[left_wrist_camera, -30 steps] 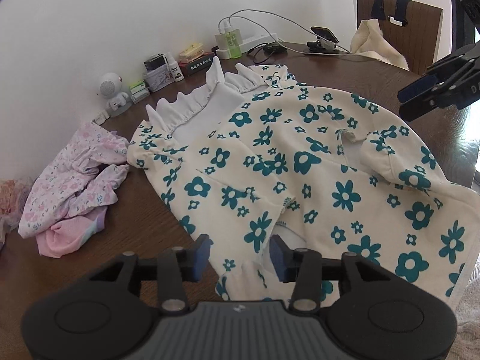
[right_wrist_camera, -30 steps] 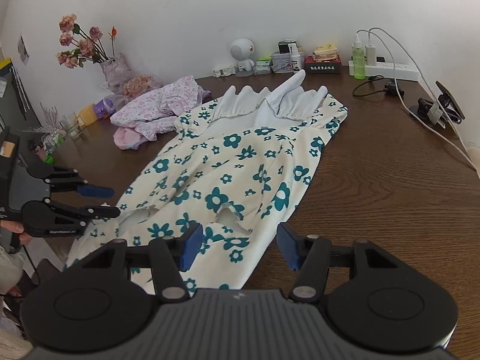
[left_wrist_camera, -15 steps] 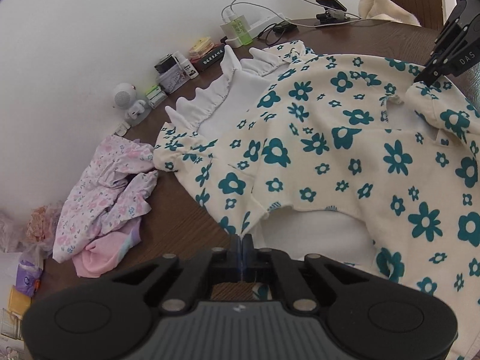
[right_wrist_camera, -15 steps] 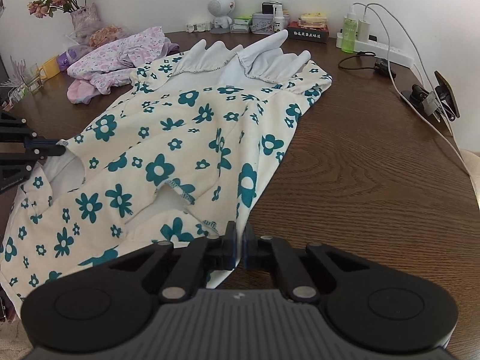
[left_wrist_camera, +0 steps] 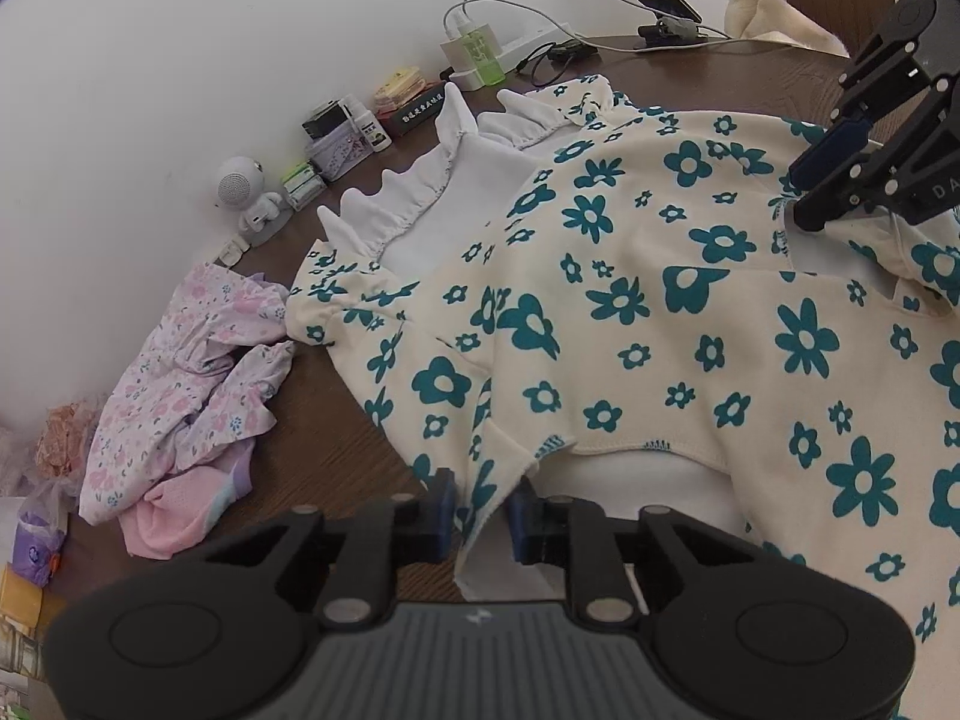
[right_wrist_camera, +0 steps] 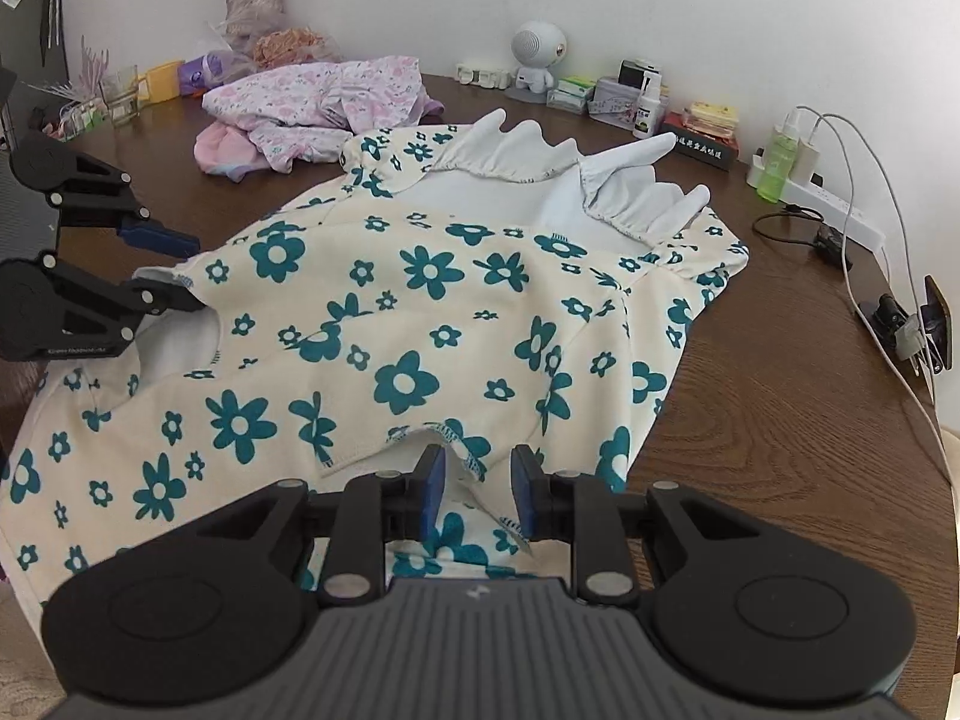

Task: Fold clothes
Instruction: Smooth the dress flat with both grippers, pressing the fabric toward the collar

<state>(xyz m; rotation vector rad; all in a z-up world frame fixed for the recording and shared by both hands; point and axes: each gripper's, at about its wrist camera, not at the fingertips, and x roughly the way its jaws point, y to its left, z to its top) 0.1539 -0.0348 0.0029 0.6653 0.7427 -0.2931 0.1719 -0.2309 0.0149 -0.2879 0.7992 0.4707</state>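
The dark brown wooden table (right_wrist_camera: pixel 780 360) has wavy grain lines. On it, spread flat, lies the soft cream dress (right_wrist_camera: pixel 420 300) with teal flowers and a frilly, pointy white collar (right_wrist_camera: pixel 522 153) at its far end. Beside the dress, on the collar's left, is a crumpled pile of pink flowery clothes (right_wrist_camera: pixel 318 102). Past the collar, by the wall, stands a small round white robot toy (right_wrist_camera: pixel 537 57). The left gripper (left_wrist_camera: pixel 480 513) is at the dress's near hem, and a fold of cloth stands between its blue pads, which sit a little apart now; they were pressed together half a second ago. The right gripper (right_wrist_camera: pixel 474 489) is at the other hem corner, and its jaws have just opened too, with cloth between them. It may not be squeezing the cloth, but that is hard to see. Both came closer to the dress than a second ago.
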